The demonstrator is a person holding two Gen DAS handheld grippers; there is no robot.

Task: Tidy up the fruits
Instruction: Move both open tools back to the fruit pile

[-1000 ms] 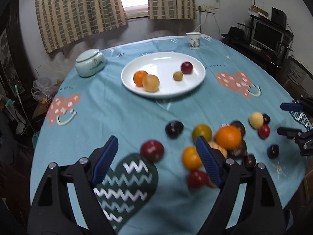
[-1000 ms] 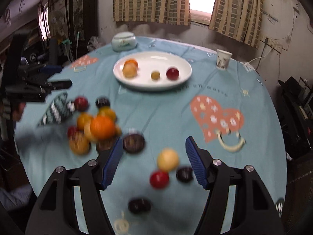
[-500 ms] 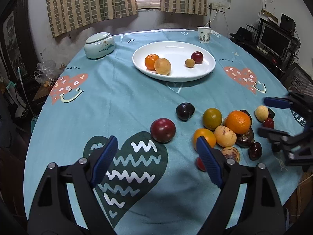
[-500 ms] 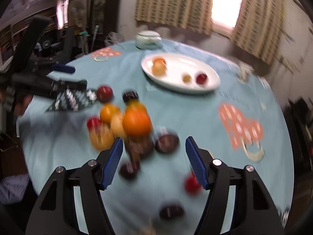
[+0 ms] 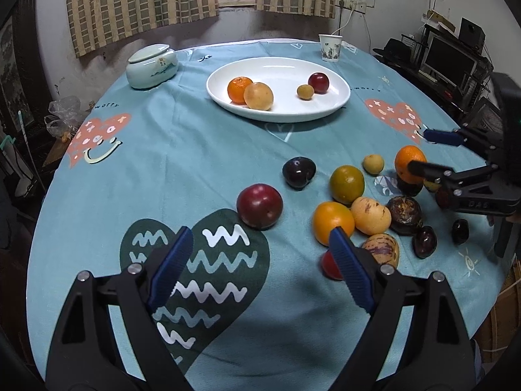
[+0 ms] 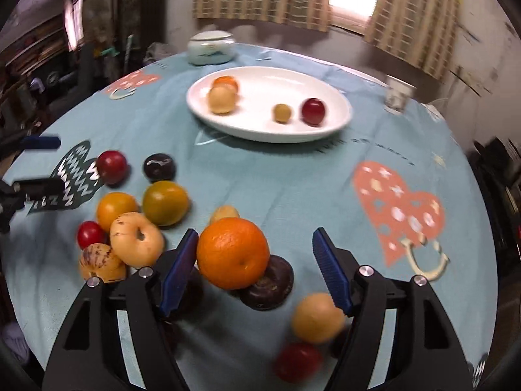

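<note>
A white plate (image 5: 280,75) at the back holds an orange, a pale yellow fruit, a small tan fruit and a red plum. Loose fruit lies in a pile on the blue cloth in front. My left gripper (image 5: 260,244) stands open just short of a large red plum (image 5: 259,206), with nothing between its fingers. In the right wrist view my right gripper (image 6: 257,241) has its jaws opening around a big orange (image 6: 232,252) perched on a dark fruit (image 6: 270,282). The left pad is near the orange's skin and the right pad is clear of it.
A lidded ceramic jar (image 5: 151,66) and a paper cup (image 5: 330,47) stand at the table's far edge. A desk with a monitor (image 5: 449,58) is off to the right. The round table's front edge lies close below both grippers.
My right gripper has swung left across the pile, so the big orange now sits between its jaws, which stand wider. My left gripper has edged closer to the red plum.
</note>
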